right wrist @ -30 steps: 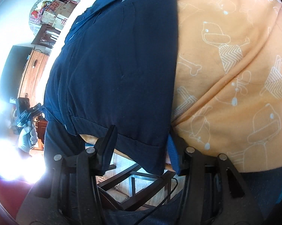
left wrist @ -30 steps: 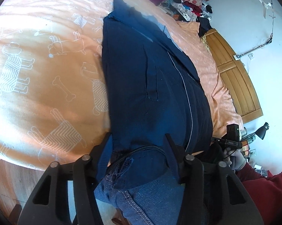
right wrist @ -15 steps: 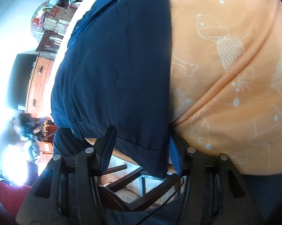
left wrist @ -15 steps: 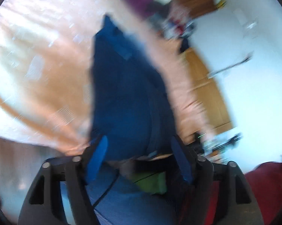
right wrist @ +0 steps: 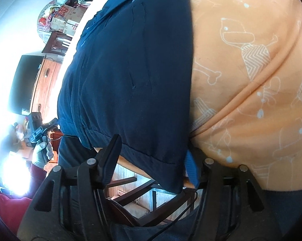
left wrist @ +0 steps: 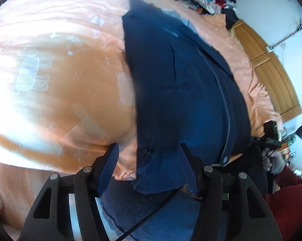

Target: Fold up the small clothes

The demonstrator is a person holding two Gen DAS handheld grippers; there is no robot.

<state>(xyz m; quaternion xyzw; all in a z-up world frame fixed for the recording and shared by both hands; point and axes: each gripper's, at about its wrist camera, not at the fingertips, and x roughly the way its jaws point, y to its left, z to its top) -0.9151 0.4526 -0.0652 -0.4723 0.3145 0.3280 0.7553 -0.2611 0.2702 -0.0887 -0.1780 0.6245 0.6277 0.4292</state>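
— Navy garment (left wrist: 183,92) first: where is it?

— I see it spread lengthwise on the bed, over the orange bedsheet (left wrist: 56,92) with white dog and bone prints. Its near hem hangs over the bed edge toward me. A thin light stripe runs down one side.

— Left gripper (left wrist: 151,160)?

— My left jaws stand wide apart. The frayed near corner of the cloth hangs between them, but neither finger presses it. The picture is a bit blurred.

— And the right gripper (right wrist: 154,156)?

— Also spread open. The other near corner of the hem droops between its fingers; the blue pad (right wrist: 191,166) on the right finger sits just beside the cloth edge. I cannot tell if it touches.

— Anything else in sight?

— A gloved hand (right wrist: 41,150) with a red sleeve (right wrist: 8,206) holds the left tool's handle, seen from the right wrist. Below the bed edge I see dark chair rungs (right wrist: 139,190); a black screen (right wrist: 24,84) stands on a wooden cabinet at the far left.
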